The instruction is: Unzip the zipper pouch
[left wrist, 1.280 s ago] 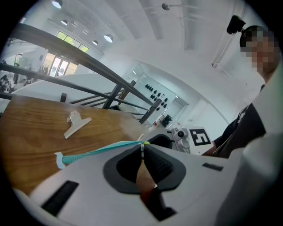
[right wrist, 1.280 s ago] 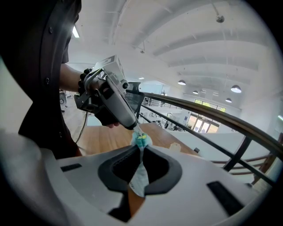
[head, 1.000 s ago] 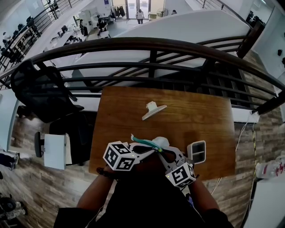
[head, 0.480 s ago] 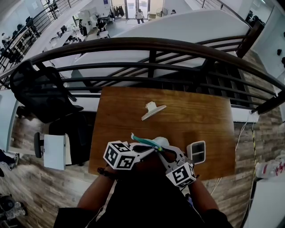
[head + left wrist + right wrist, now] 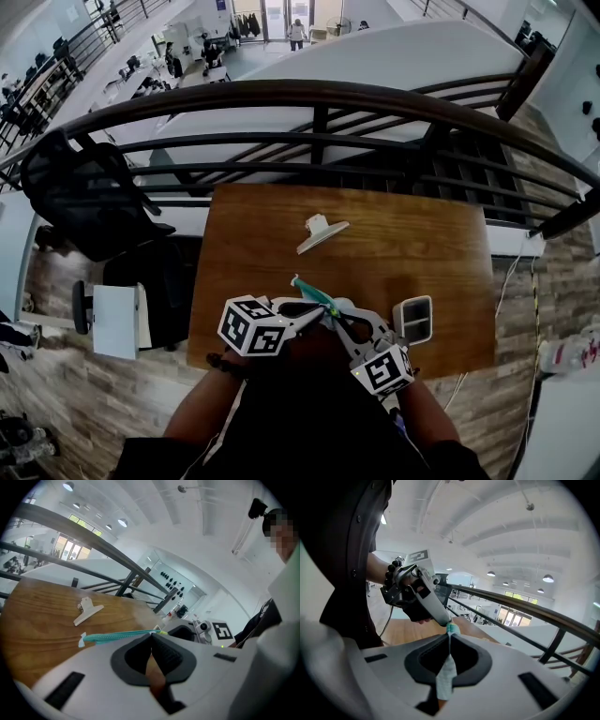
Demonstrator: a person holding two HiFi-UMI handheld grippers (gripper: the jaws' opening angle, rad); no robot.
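We had zipper pouch [image 5: 310,290] held up between both grippers over table's [image 5: 441,234] near edge, roughly mid-width. On our left, left gripper [image 5: 151,639] was clenched, tan bit pinched in pads, probably pouch fabric, hard to tell. Its teal zipper [image 5: 117,635] ran out leftward from tips. Meanwhile right gripper [image 5: 449,639] was closing down on pouch's pale fabric end. White clip [image 5: 319,232] lay further back, well apart.

Head view overhead; gripper views close on pouch [image 5: 313,294]
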